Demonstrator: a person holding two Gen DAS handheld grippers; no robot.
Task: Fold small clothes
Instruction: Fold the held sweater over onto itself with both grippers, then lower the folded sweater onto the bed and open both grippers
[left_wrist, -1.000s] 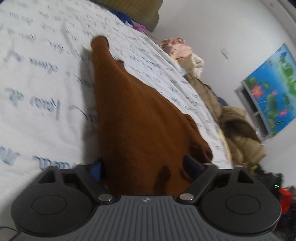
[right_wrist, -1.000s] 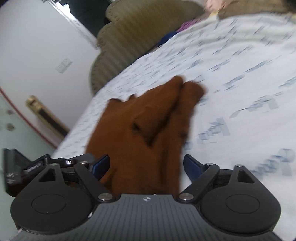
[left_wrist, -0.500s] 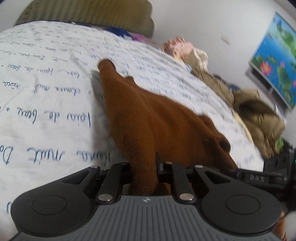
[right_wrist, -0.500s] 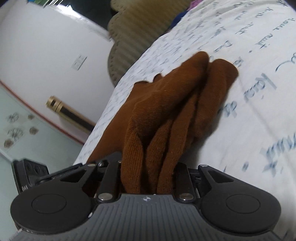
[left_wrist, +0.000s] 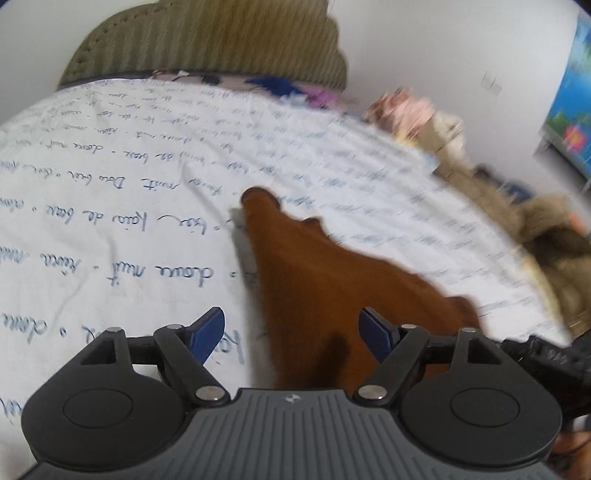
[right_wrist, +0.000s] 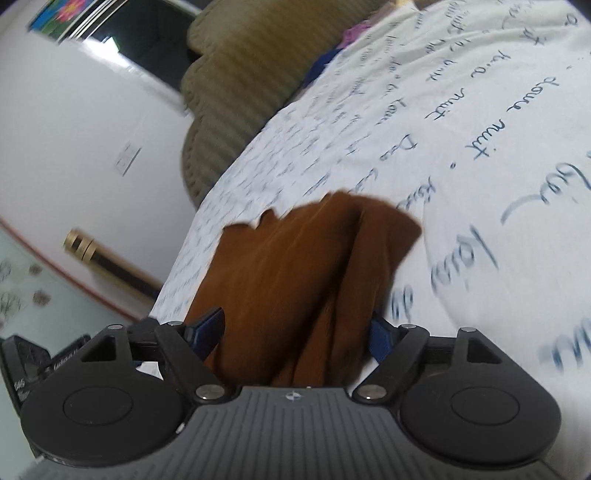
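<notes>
Below both cameras, a brown knit garment (left_wrist: 332, 295) lies bunched on the white bedsheet (left_wrist: 110, 240) printed with blue script. The left gripper (left_wrist: 291, 328) is opening, its blue pads clear of the cloth between them. The right gripper (right_wrist: 295, 332) is opening too, with folds of the garment (right_wrist: 295, 266) between its jaws, which no longer pinch it. An olive ribbed headboard (left_wrist: 207, 40) stands beyond.
</notes>
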